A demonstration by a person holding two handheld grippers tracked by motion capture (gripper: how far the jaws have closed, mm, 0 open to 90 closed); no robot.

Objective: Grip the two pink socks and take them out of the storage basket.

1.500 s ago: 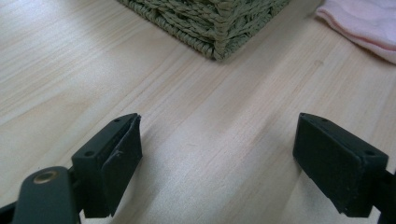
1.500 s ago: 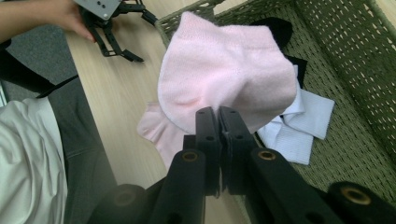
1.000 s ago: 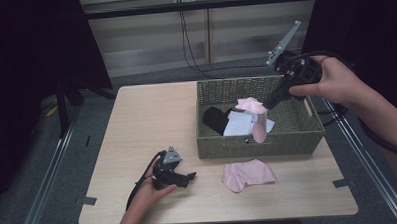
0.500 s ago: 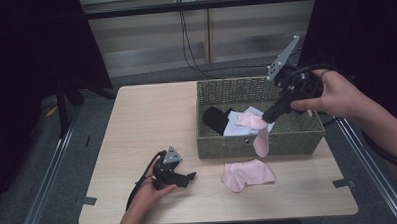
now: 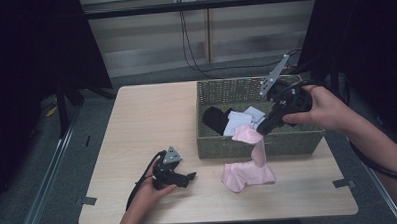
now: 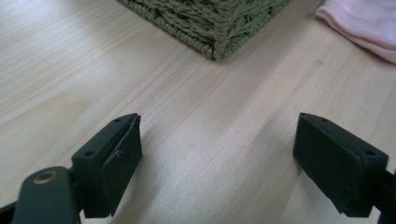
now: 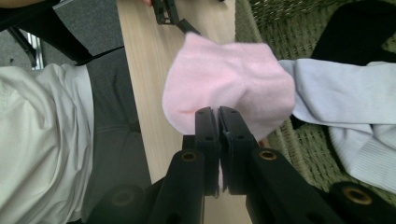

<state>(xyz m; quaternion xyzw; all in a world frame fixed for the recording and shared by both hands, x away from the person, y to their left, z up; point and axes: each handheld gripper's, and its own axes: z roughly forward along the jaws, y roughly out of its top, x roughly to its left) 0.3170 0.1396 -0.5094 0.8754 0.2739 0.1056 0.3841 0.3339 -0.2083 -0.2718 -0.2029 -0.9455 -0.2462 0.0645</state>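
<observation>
A pink sock [image 5: 252, 140] hangs from the right gripper [image 5: 263, 131], pinched between closed jaws at the basket's [image 5: 237, 145] front rim, its lower end dangling limp down the wicker wall. A second pink sock [image 5: 248, 175] lies flat and crumpled on the table [image 5: 146, 119] just below, before the basket.

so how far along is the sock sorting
Done: one pink sock lies on the table. In hand: the right hand-held gripper is shut on a second pink sock over the basket front wall. Left: black sock and white socks inside. The left hand-held gripper rests open.
</observation>
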